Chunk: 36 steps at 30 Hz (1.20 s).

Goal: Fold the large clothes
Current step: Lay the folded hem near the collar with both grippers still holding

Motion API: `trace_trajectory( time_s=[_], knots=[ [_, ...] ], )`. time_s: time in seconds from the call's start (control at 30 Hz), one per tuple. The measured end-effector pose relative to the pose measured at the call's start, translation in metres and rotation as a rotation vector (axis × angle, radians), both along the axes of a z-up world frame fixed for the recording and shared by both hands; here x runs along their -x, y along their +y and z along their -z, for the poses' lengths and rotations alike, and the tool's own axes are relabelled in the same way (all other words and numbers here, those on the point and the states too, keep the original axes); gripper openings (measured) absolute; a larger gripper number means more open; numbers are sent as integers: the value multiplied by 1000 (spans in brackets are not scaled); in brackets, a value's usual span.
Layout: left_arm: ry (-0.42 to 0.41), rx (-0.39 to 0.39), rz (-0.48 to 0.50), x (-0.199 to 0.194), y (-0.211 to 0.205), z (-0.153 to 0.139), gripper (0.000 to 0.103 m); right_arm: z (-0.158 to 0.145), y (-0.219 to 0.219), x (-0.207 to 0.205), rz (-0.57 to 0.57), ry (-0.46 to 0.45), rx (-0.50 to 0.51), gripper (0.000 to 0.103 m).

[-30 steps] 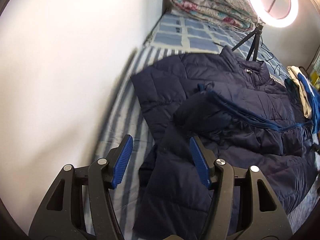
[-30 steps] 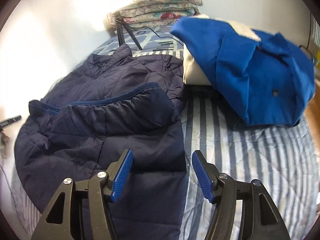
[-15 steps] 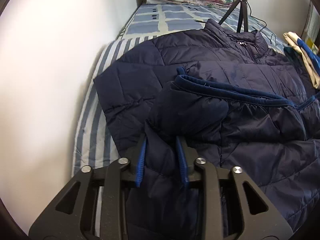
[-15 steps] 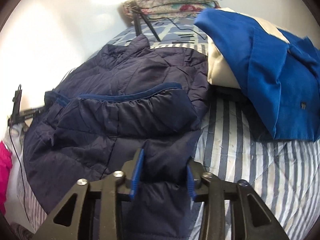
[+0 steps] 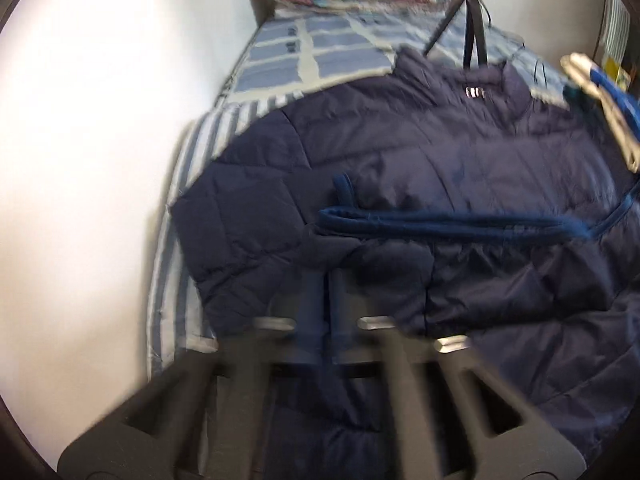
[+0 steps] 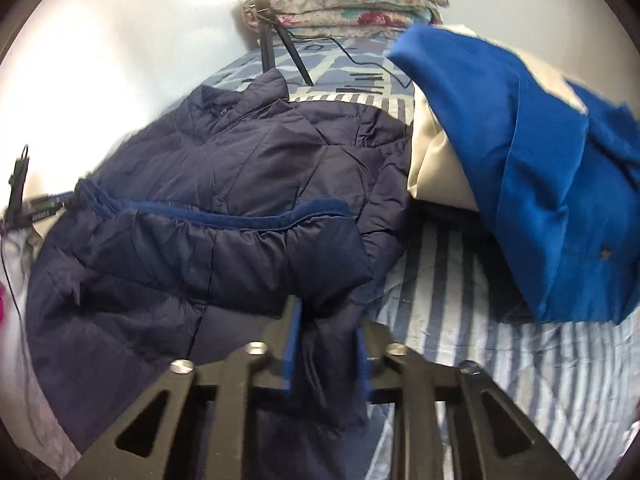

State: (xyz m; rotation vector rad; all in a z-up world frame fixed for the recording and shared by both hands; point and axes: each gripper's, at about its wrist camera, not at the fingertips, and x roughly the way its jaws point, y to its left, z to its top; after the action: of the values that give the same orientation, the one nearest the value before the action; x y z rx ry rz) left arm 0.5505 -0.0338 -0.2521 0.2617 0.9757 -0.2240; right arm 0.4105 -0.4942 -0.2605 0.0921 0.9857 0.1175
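Note:
A navy quilted puffer jacket [image 5: 440, 152] lies on the striped bed, collar toward the far end, with its lower part folded up so a blue-lined hem [image 5: 460, 224] runs across the middle. It also shows in the right wrist view [image 6: 248, 168]. My left gripper [image 5: 326, 276] is shut on the jacket's near left edge; the view is blurred. My right gripper [image 6: 326, 320] is shut on a bunched fold of the jacket's near right edge.
A blue and cream pile of clothes [image 6: 540, 168] lies to the right of the jacket. A tripod [image 6: 276, 52] stands behind the collar, a folded floral quilt [image 6: 348, 4] at the bed's head. A white wall [image 5: 100, 160] runs along the left bed edge.
Both grippers closed from wide open onto the jacket's near edge. They have since moved forward toward the collar with the fabric in them.

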Motion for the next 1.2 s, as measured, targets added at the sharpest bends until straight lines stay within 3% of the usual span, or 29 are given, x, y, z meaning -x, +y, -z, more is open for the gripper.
trace_trajectory(
  time_s=[0.03, 0.13, 0.37, 0.53, 0.6, 0.63, 0.7, 0.77, 0.83, 0.87, 0.9, 0.93, 1.03, 1.07, 1.1, 1.13, 1.2],
  knots=[
    [-14, -7, 7, 4, -3, 0, 0, -3, 1, 3, 2, -4, 14, 7],
    [-55, -7, 7, 15, -1, -9, 0, -17, 3, 14, 5, -34, 37, 3],
    [-195, 12, -59, 22, 25, -67, 0, -62, 17, 25, -7, -168, 153, 2],
    [-302, -13, -134, -8, 36, -102, 0, -85, 19, -1, 21, -247, 224, 1],
    [-272, 62, -140, -34, 40, -106, 0, -85, 16, -26, 55, -248, 207, 1],
    [-218, 92, -122, -46, 39, -102, 0, -83, 16, -35, 65, -244, 202, 1],
    [-192, 123, -146, -57, 38, -92, 0, -73, 21, -55, 74, -219, 230, 1],
    [-125, 230, -101, -63, 40, -76, 0, -58, 25, -66, 60, -180, 257, 1],
    [-53, 243, -95, -69, 38, -58, 16, -46, 27, -69, 42, -158, 272, 1],
    [-20, 244, -97, -71, 37, -48, 45, -40, 27, -69, 34, -150, 278, 1],
    [23, 246, -99, -76, 36, -35, 66, -35, 27, -70, 28, -140, 280, 1],
    [34, 245, -98, -78, 35, -28, 66, -31, 26, -71, 27, -133, 277, 1],
    [53, 252, -99, -79, 32, -11, 66, -20, 22, -76, 21, -103, 255, 2],
    [60, 256, -89, -82, 29, -7, 51, -16, 22, -78, 17, -93, 251, 2],
    [69, 236, -81, -81, 25, -5, 10, -14, 21, -77, 14, -89, 248, 2],
    [75, 198, -78, -82, 20, -1, 4, -13, 21, -78, 11, -84, 246, 2],
    [35, 130, -60, -78, 11, -2, 3, -13, 23, -77, 2, -81, 246, 2]
  ],
)
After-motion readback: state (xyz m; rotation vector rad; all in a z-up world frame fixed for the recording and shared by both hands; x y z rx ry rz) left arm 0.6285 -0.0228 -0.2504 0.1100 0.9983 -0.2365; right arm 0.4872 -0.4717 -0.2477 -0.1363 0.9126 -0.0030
